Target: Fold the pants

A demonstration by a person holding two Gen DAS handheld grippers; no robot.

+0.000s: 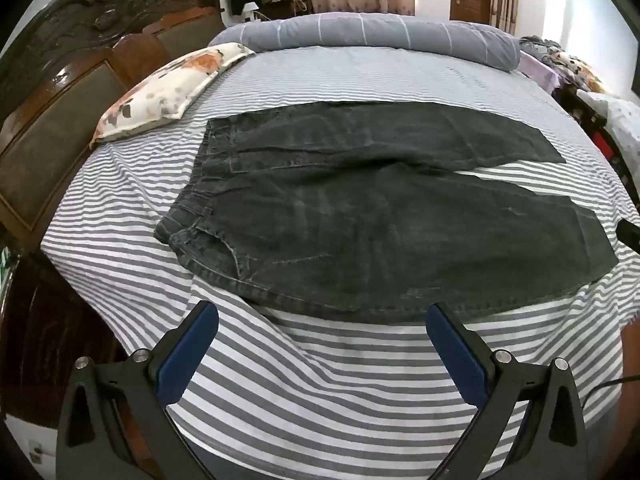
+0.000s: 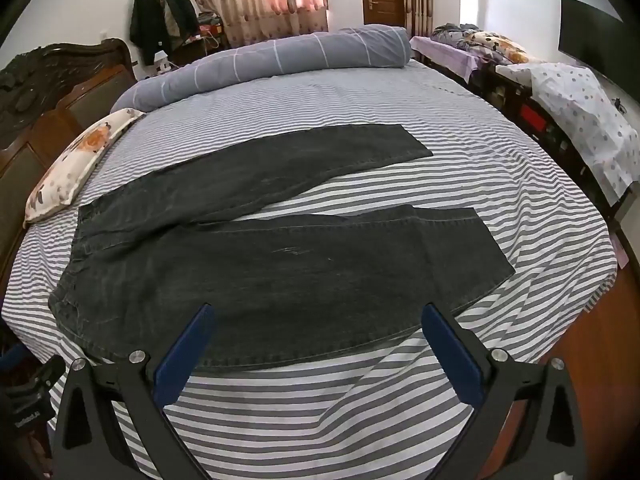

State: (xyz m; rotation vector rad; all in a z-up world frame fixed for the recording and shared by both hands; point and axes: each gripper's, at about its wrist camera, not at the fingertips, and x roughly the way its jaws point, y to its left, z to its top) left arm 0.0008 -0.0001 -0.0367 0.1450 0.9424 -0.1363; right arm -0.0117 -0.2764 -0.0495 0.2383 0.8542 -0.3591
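Note:
Dark grey jeans [image 1: 360, 208] lie flat on the striped bed sheet [image 1: 304, 376], waistband to the left, the two legs spread apart to the right. They also show in the right wrist view [image 2: 280, 272]. My left gripper [image 1: 322, 314] is open and empty, just above the sheet near the jeans' near edge by the hip. My right gripper [image 2: 318, 316] is open and empty, its fingertips over the near leg's lower edge.
A floral pillow [image 1: 168, 88] lies left of the waistband. A rolled grey duvet [image 1: 380, 34] lies along the far side. A carved wooden headboard [image 1: 60, 92] stands at the left. A low cabinet with cloths [image 2: 568, 100] runs beside the bed on the right.

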